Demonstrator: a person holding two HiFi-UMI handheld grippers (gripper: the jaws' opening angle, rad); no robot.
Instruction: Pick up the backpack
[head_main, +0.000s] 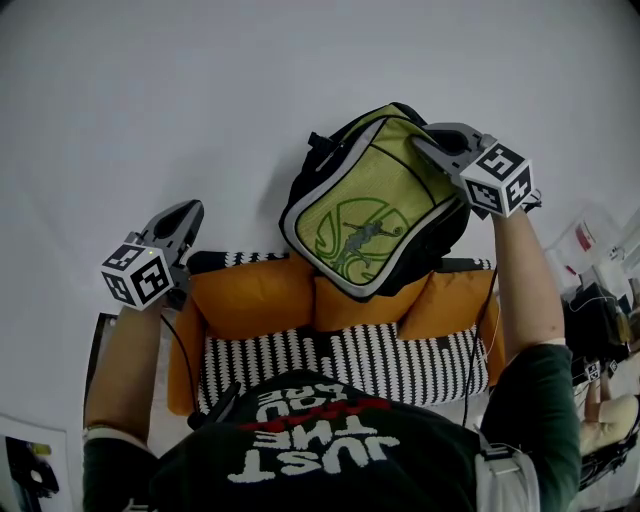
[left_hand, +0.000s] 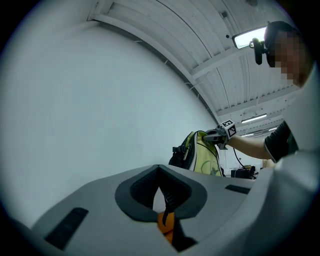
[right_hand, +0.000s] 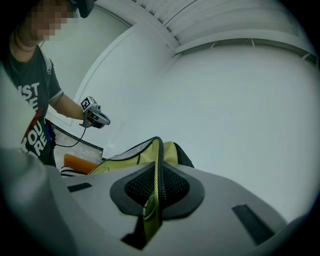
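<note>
- Lime-green fabric backpack (head_main: 365, 225) with black trim and grey piping is held up over a row of orange cushions (head_main: 250, 295) on a black-and-white striped sofa (head_main: 390, 360). It is tilted, with its printed front facing the head camera. From above I cannot tell whether its bottom clears the cushions.
- Right gripper (head_main: 425, 143) has its jaws pinched tight on the bag's top rim. In the right gripper view a thin green-and-black edge runs straight between the pads.
- Left gripper (head_main: 190, 208) is well apart to the left, pointing level at the white wall (head_main: 200, 90). Its jaws are drawn together with nothing between them.
- The lift looks essentially made; what remains is holding the bag steady.
- A pinch on a thin hem is small purchase for a whole bag, so squeeze firmly and hold the wrist quiet. Swinging could drag the fabric out.
- If the bag sags or twists, the free left gripper could take a strap or the opposite side.
</note>
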